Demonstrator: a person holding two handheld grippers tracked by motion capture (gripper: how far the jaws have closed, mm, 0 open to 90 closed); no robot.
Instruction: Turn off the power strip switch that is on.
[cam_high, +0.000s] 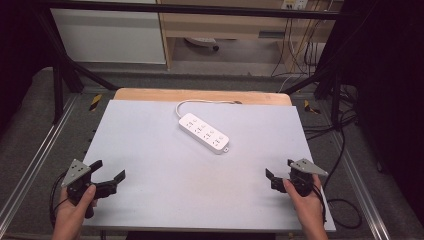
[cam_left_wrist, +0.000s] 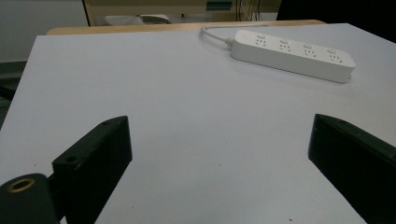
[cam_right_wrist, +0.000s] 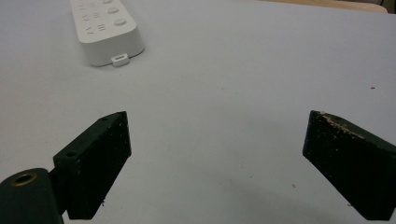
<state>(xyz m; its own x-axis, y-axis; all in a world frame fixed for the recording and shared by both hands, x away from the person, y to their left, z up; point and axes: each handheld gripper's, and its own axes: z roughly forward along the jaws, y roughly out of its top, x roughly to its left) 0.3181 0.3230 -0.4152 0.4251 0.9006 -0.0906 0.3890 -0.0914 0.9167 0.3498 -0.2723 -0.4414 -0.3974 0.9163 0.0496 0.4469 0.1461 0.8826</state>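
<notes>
Bench (cam_high: 150, 200) carries one power strip (cam_high: 204, 132), lying diagonally just above frame centre, cable (cam_high: 200, 102) trailing over the far edge. Left tongs (cam_high: 107, 176) and right tongs (cam_high: 279, 172) wait at the lower corners, jaws spread, empty. Risk: a one-ended grip could swing the strip; cable drag could pull it loose.

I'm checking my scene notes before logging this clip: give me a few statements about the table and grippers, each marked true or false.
1. A white power strip lies on the grey table top. True.
2. The left gripper is clamped on the power strip. False: its jaws stand open over bare table, apart from the strip.
3. The right gripper is open with nothing between its jaws. True.
4. The strip's cord runs toward the person. False: it leads off to the far edge of the table.
5. A plug sits in one of the strip's sockets. False: the sockets look vacant.
</notes>
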